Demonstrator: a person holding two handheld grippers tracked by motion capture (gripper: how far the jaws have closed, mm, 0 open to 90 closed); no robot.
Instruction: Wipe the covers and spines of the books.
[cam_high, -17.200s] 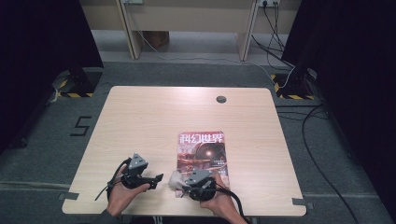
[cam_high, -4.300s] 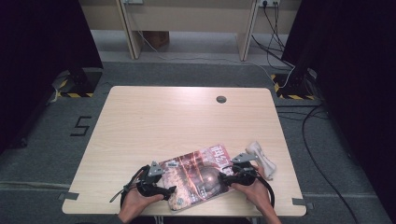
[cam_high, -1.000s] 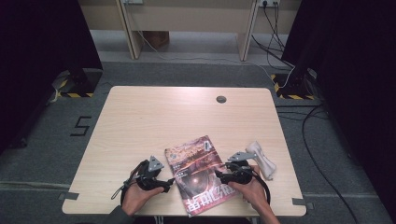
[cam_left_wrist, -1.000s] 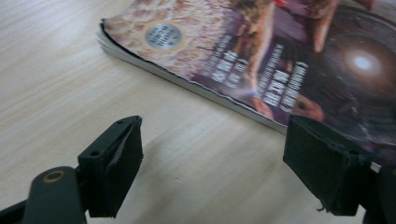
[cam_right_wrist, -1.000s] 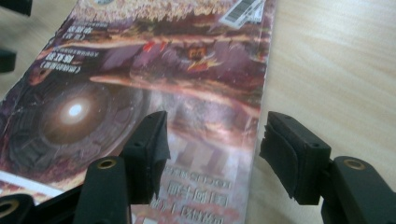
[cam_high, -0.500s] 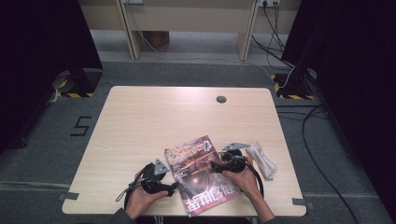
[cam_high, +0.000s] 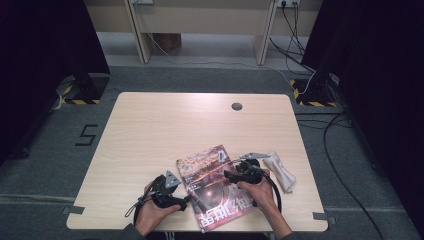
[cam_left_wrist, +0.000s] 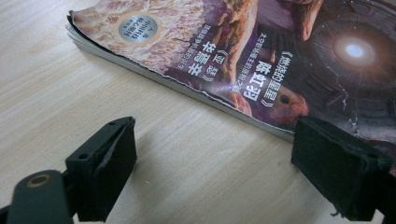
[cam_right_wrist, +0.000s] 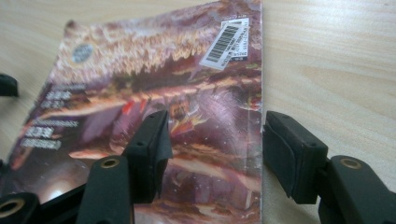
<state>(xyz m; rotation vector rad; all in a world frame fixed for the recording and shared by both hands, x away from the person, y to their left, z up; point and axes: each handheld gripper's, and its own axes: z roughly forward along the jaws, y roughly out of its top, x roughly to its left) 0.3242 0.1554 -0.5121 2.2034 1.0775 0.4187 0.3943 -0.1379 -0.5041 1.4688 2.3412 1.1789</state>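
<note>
Now the magazine (cam_high: 212, 187) lies flat on the bench (cam_high: 165, 130); the left gripper (cam_left_wrist: 212, 172), jaws just widened, stands open beside it, the right gripper (cam_right_wrist: 212, 154) open over its edge.

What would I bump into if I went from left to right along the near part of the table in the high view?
Left tongs → magazine → right tongs, over the magazine's right part → white cloth near the table edge.
</note>
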